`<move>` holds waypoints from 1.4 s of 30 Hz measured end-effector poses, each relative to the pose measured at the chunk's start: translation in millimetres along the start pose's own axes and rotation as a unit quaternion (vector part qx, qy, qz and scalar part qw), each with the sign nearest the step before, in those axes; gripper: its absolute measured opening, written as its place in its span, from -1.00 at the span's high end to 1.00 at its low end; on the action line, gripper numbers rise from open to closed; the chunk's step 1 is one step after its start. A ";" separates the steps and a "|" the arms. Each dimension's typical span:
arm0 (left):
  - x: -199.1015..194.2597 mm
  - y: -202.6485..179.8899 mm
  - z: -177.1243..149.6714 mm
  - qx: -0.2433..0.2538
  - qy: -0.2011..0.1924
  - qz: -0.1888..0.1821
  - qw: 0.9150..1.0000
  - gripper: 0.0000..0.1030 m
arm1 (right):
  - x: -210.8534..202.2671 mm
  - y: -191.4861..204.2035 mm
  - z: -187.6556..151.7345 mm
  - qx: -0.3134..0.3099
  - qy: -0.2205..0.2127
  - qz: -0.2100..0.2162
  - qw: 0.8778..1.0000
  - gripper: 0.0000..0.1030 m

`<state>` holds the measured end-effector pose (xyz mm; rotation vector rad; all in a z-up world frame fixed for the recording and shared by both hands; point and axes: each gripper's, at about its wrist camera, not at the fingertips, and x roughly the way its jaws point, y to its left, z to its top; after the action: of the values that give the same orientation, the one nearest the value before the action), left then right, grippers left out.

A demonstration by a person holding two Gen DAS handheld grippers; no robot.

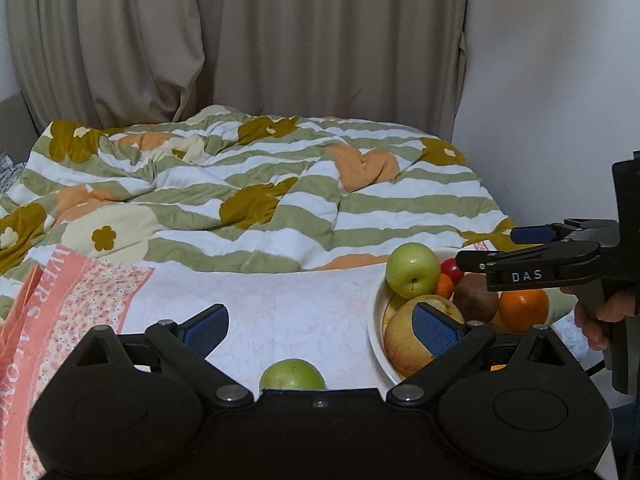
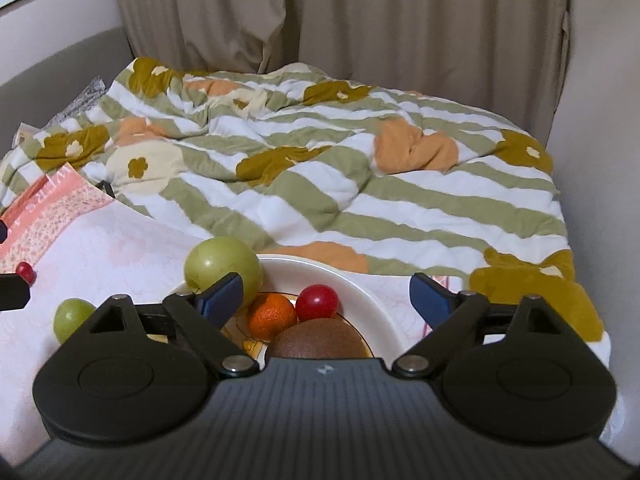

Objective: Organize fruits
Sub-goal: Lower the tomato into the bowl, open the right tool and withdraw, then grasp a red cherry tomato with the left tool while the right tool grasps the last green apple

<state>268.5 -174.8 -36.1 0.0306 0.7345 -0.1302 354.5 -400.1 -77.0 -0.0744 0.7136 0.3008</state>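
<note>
On the pale floral cloth [image 1: 280,304] over the bed sits my white bowl [image 2: 372,300], holding a big green apple [image 2: 222,270], small orange [image 2: 270,316], red fruit [image 2: 318,302] and brown kiwi [image 2: 320,340]. My right gripper [image 2: 326,300] hangs above it, jaws spread wide, nothing between them. My left gripper [image 1: 320,326] also gapes empty; a small green fruit [image 1: 292,374] lies loose on the cloth just under it, beside the bowl.
</note>
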 end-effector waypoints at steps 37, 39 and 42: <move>-175.2 81.5 -71.5 -0.018 -0.074 0.062 0.995 -1.00 | -203.9 132.6 -32.4 0.050 -0.053 -0.041 0.997 -1.00; -175.0 96.3 -71.6 -0.010 -0.074 0.054 0.996 -1.00 | -202.9 143.2 -33.6 0.058 -0.051 -0.054 0.996 -1.00; -173.4 117.2 -70.8 0.008 -0.075 0.044 0.996 -1.00 | -197.5 159.7 -34.2 0.072 -0.044 -0.074 0.994 -1.00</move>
<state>109.1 -34.7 25.5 0.0673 0.5813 -0.0539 144.2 -302.0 31.9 0.0229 0.6360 0.1092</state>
